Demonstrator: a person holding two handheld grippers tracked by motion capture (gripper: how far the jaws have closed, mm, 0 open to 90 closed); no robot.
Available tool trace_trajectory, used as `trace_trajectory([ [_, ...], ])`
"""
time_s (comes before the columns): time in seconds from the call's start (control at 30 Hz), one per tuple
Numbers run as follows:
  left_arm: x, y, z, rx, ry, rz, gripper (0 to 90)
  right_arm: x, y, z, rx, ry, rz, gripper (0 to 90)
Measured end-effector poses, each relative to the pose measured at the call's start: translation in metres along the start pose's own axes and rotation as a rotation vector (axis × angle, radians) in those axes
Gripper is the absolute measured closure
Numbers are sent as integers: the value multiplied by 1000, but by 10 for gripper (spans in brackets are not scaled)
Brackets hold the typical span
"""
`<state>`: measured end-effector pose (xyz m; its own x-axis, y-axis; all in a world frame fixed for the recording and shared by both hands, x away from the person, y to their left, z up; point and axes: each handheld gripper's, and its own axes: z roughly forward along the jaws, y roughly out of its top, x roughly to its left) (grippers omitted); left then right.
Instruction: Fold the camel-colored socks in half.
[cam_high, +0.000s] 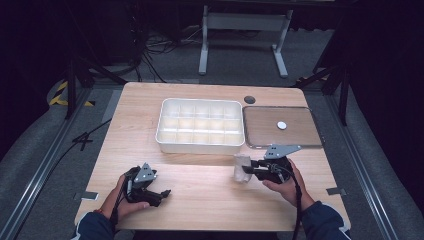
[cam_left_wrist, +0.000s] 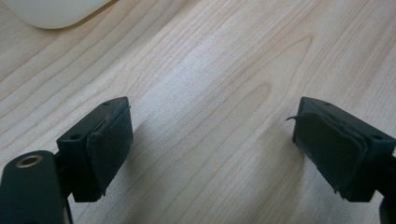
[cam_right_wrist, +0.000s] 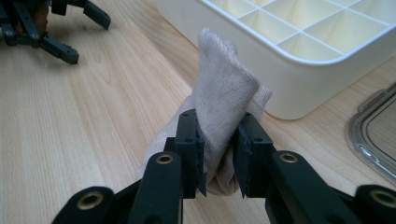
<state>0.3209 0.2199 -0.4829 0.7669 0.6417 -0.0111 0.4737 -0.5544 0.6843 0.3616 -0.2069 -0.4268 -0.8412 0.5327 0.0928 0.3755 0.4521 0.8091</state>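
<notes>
A bunched beige cloth (cam_right_wrist: 224, 100) is pinched between the pads of my right gripper (cam_right_wrist: 219, 161), which is shut on it and holds it just above the wood. In the high view that cloth (cam_high: 242, 168) hangs left of the right gripper (cam_high: 254, 169), in front of the white compartment box (cam_high: 200, 146). My left gripper (cam_high: 162, 196) rests low at the front left of the table, and its jaws stand wide open over bare wood with nothing between them (cam_left_wrist: 210, 144). The left gripper (cam_right_wrist: 56, 28) also lies at the far left in the right gripper view.
The white box (cam_right_wrist: 299, 84) with several small cells sits mid-table. To its right lies a clear lid or tray (cam_high: 260, 142) with a small white disc (cam_high: 282, 125) on it. A dark round hole (cam_high: 249, 99) marks the back of the table (cam_high: 200, 200).
</notes>
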Motion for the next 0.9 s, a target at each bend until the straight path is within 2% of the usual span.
trace_trajectory([
  [0.57, 0, 1, 1, -1, -3, 4, 118, -12, 9, -18, -107, -74, 8, 733],
  [0.9, 0, 0, 0, 0, 4, 5, 122, -15, 9, -26, -136, -117, 12, 733],
])
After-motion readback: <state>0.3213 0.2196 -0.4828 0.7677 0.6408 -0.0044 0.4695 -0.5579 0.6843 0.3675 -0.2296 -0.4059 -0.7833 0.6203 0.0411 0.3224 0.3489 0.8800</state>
